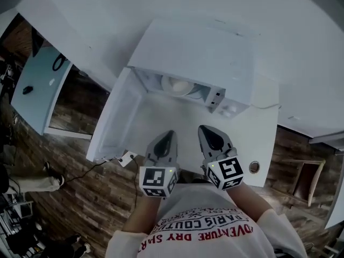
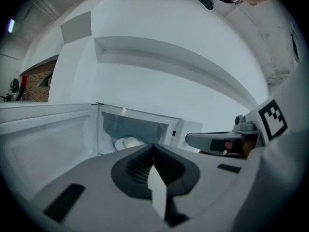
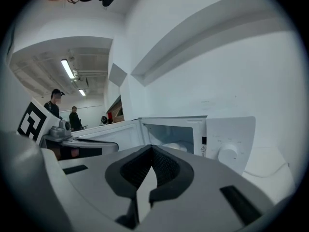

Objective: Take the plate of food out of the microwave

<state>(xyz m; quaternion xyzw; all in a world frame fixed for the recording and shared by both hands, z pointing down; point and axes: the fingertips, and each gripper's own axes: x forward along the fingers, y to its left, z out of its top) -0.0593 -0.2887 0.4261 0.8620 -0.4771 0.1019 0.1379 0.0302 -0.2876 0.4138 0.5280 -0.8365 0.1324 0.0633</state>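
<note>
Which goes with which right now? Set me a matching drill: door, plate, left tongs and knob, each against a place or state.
Things:
1. door
2. plate
3. left tongs
4. knob

Places or states:
a. shut, nothing held
b. inside the microwave
c. swung open to the left
d. on the front, right of the opening

Pairs: 1-c, 2-b, 3-a, 4-d
</note>
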